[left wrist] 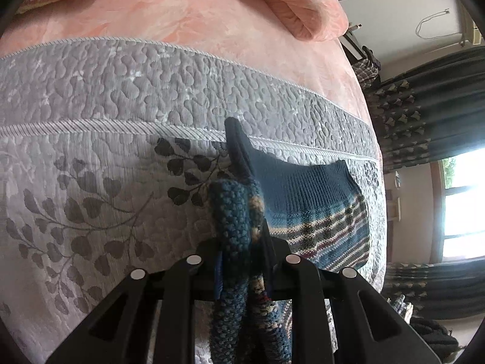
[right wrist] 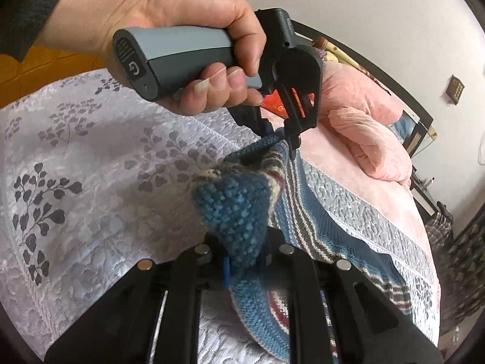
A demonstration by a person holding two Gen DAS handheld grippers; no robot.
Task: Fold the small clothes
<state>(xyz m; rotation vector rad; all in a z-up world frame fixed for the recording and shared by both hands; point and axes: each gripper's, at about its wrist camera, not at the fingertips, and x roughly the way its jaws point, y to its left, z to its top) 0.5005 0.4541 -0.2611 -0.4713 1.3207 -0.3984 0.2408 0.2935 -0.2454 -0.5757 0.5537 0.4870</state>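
knit garment (left wrist: 315,209) bunched in left gripper (left wrist: 242,261), right gripper (right wrist: 245,257) also clamped on it; lifted edge over grey bedspread (left wrist: 91,182). fold seemed underway, not laid flat yet.

both grippers clamped, left hand visible on its handle

left gripper (left wrist: 242,254) seen from its own camera: fingers drawn together, pinching knit fabric between them. in the right wrist view the same left gripper (right wrist: 288,139) points downward, tips closed on the fabric edge. a hand (right wrist: 194,48) wraps its grey handle, thumb on top, fingers curled under, dark sleeve at the wrist. right gripper (right wrist: 242,257) at the bottom of its own view, fingers closed in on a bunched knit fold.
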